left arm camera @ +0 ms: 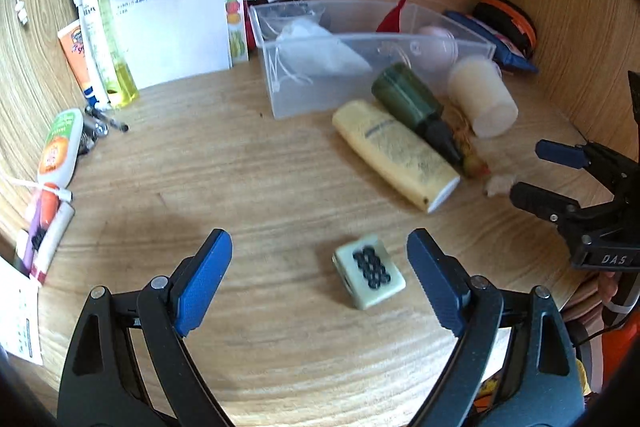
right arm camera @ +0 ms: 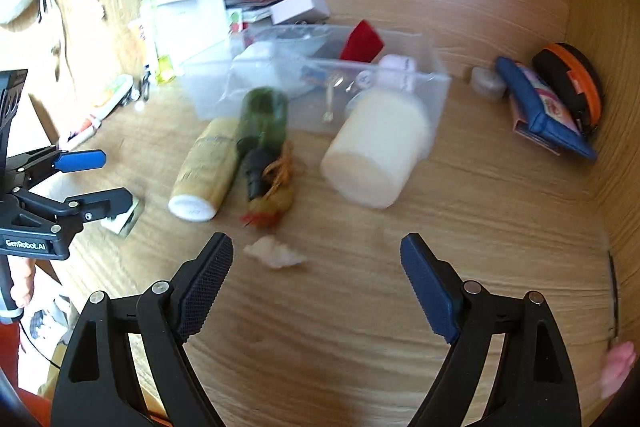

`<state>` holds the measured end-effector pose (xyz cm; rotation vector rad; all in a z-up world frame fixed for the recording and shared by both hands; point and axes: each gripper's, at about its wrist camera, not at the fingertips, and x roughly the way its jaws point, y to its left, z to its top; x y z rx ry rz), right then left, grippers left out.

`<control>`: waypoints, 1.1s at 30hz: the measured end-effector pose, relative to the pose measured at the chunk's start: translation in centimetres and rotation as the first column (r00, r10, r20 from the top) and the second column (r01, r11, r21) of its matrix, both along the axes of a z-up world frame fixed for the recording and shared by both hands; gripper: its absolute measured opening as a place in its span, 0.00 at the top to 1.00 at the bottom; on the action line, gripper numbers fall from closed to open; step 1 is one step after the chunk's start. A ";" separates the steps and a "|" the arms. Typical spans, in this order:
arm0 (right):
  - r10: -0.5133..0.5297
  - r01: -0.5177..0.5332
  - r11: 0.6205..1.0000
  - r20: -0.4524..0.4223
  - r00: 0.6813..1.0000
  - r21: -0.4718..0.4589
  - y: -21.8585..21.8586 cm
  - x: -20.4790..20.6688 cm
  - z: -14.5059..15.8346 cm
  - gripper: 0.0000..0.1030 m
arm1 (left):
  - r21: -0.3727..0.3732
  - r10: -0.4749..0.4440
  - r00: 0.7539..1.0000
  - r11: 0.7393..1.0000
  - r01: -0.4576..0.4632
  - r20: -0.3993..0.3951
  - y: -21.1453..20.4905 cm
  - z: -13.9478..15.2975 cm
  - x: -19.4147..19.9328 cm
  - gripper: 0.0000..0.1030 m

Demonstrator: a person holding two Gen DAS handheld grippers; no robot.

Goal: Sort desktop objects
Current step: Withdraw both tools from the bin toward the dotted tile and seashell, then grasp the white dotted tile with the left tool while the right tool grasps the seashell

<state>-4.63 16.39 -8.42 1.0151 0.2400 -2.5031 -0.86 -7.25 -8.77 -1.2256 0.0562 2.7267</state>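
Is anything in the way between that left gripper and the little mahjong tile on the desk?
Nothing visible blocks it. The left gripper is open, and the mahjong tile lies flat on the bare desk between its fingers, nearer the right one. The yellow tube and green bottle lie farther back, beyond the tile.
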 end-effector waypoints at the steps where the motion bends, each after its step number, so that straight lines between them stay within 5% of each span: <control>1: 0.004 -0.004 1.000 0.000 1.000 0.007 -0.3 0.1 -0.2 0.22 | -0.002 -0.002 1.000 1.000 0.002 0.006 0.1 -0.3 0.1 0.13; 10: 0.025 -0.026 1.000 0.019 0.999 0.017 -1.6 0.0 -1.3 0.52 | 0.007 0.005 1.000 1.000 -0.005 0.027 0.3 -1.2 0.3 0.13; 20: 0.030 -0.030 0.999 0.014 0.999 0.019 -1.9 0.0 -1.7 0.54 | -0.020 0.008 1.000 1.000 -0.008 0.004 0.5 -1.4 0.7 0.18; 33: 0.048 -0.048 0.999 0.001 0.999 0.001 -2.2 0.3 -1.7 0.74 | -0.023 -0.034 0.999 0.999 0.034 -0.019 1.5 -1.2 1.2 0.51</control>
